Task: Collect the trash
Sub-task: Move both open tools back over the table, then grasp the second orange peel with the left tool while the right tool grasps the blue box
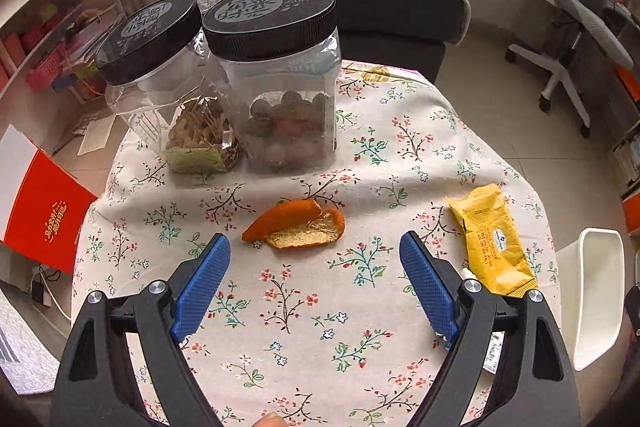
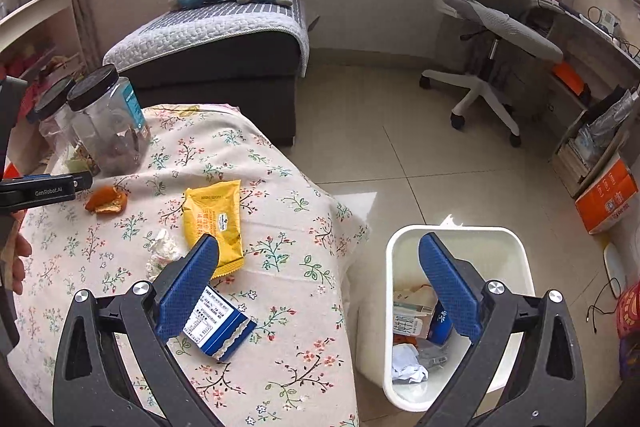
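Orange peel (image 1: 294,225) lies lengthwise left-to-right (pointed end left) before the spread, empty left hand-held gripper (image 1: 314,253).

Orange peel (image 1: 294,225), yellow wrapper (image 1: 492,241), floral cloth (image 1: 320,327), white bin (image 2: 456,239)

Hidden in part behind the right claw's (image 2: 320,259) blue ribbed finger (image 2: 188,291): blue-and-white printed snack packet (image 2: 218,327), lower corner of yellow foil wrapper (image 2: 214,223). Cut off at the left wrist view's right edge: white plastic rectangular bin (image 1: 596,299). Too small to read: print on that wrapper. Crumpled white tissue (image 2: 162,253) half blocked by the same finger.
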The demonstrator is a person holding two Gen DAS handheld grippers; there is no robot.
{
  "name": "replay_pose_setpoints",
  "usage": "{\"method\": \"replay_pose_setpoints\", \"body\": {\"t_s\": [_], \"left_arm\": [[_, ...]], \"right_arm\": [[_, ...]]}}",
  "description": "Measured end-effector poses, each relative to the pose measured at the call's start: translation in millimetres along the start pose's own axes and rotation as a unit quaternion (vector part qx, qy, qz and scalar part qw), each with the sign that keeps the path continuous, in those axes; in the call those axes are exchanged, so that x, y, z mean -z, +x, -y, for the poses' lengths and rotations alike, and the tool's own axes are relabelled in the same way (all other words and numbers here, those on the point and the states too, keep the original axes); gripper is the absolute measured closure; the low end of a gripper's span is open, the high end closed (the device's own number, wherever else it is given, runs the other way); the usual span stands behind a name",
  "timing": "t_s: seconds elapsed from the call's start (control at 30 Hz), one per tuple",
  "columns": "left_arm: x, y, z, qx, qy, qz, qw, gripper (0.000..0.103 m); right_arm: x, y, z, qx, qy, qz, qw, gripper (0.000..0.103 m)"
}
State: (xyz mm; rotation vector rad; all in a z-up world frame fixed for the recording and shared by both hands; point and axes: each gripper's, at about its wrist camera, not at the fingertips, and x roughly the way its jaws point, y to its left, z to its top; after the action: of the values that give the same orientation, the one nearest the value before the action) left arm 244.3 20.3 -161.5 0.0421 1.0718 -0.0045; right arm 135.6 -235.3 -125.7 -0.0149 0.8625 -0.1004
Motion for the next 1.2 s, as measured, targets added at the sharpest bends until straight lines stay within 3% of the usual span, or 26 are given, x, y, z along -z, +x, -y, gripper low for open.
{"method": "replay_pose_setpoints", "body": {"t_s": [0.23,0.53,0.63,0.67,0.77,0.97,1.0,1.03,1.2], "left_arm": [[13,52,-1,-0.031,0.091,-0.05,0.9941,0.019],[23,85,2,-0.057,0.157,-0.03,0.9854,0.019],[24,83,2,-0.031,0.156,-0.013,0.9872,0.036],[24,82,3,-0.038,0.159,-0.009,0.9865,0.051],[29,78,5,-0.053,0.167,-0.003,0.9845,0.076],[30,63,-16,-0.015,0.123,-0.013,0.9923,0.09],[30,58,-21,-0.009,0.115,-0.013,0.9932,0.091],[31,52,-24,-0.003,0.109,-0.014,0.9939,0.092],[38,19,-34,0.007,0.091,-0.004,0.9958,0.093]], "right_arm": [[9,21,-35,-0.068,-0.096,-0.042,0.992,0.007],[30,41,-80,-0.12,-0.203,-0.081,0.969,0.007],[34,50,-90,-0.13,-0.223,-0.093,0.961,0.007],[36,54,-93,-0.134,-0.225,-0.099,0.96,0.007],[39,68,-97,-0.147,-0.218,-0.122,0.957,0.007],[47,93,-103,-0.156,-0.191,-0.156,0.956,0.009],[48,95,-103,-0.157,-0.188,-0.163,0.956,0.019],[50,99,-104,-0.154,-0.184,-0.175,0.955,0.04],[46,95,-104,-0.171,-0.154,-0.181,0.956,0.048]]}}
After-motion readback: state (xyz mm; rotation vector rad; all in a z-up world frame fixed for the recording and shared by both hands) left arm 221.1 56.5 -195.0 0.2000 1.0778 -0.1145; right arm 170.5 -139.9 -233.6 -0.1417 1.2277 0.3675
